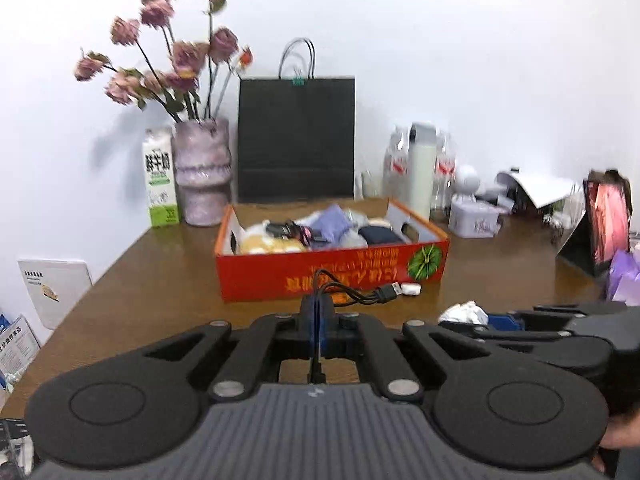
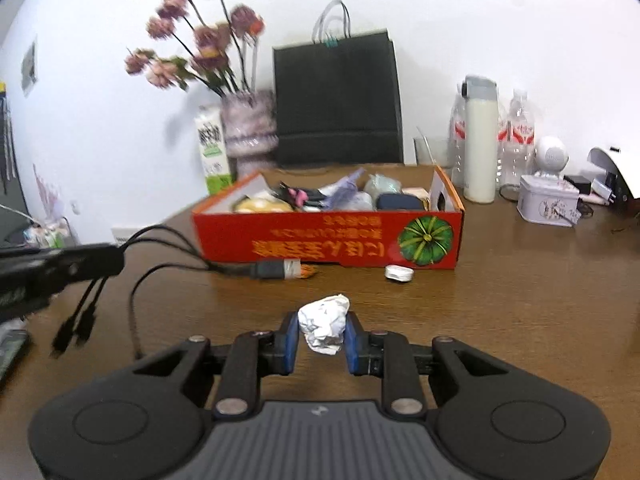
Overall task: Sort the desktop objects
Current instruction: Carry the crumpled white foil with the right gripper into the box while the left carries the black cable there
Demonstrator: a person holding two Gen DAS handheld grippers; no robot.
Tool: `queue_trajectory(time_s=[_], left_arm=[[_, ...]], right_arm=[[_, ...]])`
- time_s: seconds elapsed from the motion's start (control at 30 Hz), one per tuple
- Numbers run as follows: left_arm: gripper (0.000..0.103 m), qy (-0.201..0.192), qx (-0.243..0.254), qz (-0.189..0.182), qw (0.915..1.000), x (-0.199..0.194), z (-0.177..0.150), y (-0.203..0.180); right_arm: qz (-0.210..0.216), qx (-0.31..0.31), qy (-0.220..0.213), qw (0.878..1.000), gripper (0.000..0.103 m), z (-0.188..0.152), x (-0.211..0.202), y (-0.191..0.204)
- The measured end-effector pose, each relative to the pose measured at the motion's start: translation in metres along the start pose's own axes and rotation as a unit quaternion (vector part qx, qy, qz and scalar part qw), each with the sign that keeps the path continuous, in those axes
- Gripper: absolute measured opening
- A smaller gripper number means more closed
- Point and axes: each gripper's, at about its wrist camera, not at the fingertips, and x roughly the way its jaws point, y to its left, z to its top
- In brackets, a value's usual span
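Both tongs loaded above the counter (image 2: 520, 300).
Left tongs (image 1: 317, 322) pinch a black cable (image 1: 352, 294) shut; right tongs (image 2: 322, 338) clasp crumpled paper (image 2: 324, 322), before the red box (image 2: 328, 236).

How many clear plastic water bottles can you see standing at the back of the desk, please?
2, possibly more. One bottle stands left of the white flask, partly behind it; the other bottle stands right of it. The flask may hide another.
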Motion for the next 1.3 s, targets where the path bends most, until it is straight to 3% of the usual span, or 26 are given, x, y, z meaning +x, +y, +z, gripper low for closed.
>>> queue_trajectory(time_s=[0.27, 0.67, 1.03, 1.3], left_arm=[[0.003, -0.035, -0.018, 0.0, 0.9992, -0.03, 0.004, 0.014], [0.003, -0.055, -0.04, 0.008, 0.9977, -0.028, 0.017, 0.038], [0.003, -0.064, -0.041, -0.005, 0.9971, 0.014, 0.048, 0.048], [0.003, -0.042, -0.039, -0.04, 0.9976, 0.098, 0.104, 0.059]], right_arm=[[0.004, -0.021, -0.042, 0.999, 0.022, 0.017, -0.054, 0.023], [0.006, -0.04, -0.051, 0.998, 0.022, 0.034, -0.056, 0.035], [0.01, -0.059, -0.075, 0.995, 0.022, 0.081, -0.024, 0.029], [-0.002, -0.047, -0.054, 0.997, 0.022, 0.148, 0.042, -0.008]])
